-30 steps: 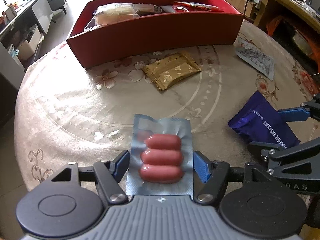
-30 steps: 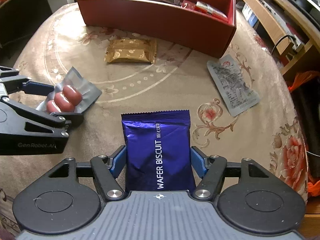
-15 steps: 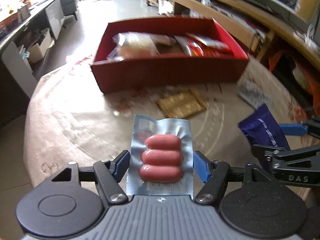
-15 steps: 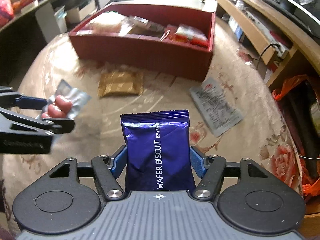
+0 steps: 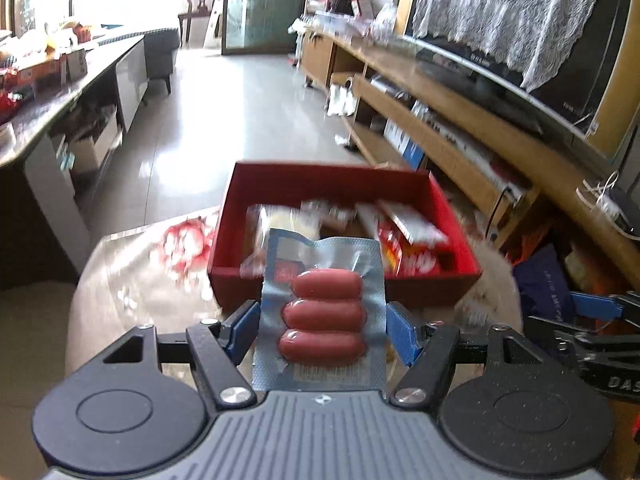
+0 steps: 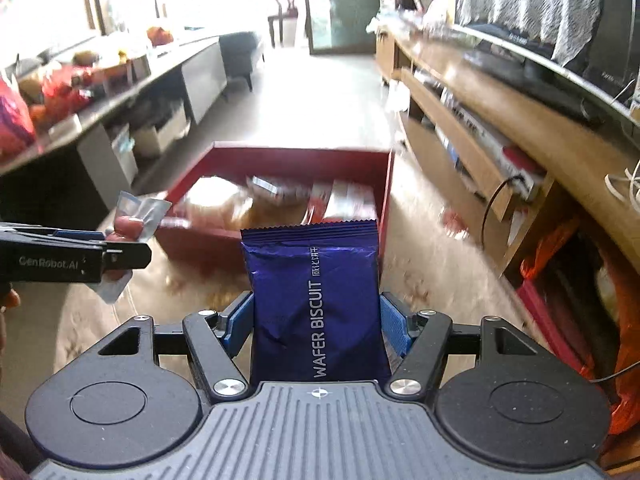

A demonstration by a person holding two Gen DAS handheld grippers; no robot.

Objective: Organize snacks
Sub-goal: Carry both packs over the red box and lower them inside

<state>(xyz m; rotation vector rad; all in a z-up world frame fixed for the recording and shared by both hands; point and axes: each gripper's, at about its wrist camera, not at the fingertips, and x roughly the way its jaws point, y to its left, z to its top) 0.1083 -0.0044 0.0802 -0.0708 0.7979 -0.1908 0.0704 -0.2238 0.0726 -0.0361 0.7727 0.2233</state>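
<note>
Two claws are each clamped on a snack above the desk [image 6: 92,320]. The left claw [image 5: 322,326] grips a grey vacuum pack of three red sausages [image 5: 323,312] by its side edges, its blue pads pressed against the film. The right claw [image 6: 316,322] pinches a purple wafer biscuit packet [image 6: 316,304] the same way, the packet standing upright between the pads. Beyond both snacks sits a red box [image 6: 386,200] on the desk, already holding several blurred wrapped snacks. In the right wrist view the left claw [image 6: 120,248] shows at the left edge with the sausage pack [image 6: 136,216] held level with the box's near corner. A floral cloth covers the desk.
</note>
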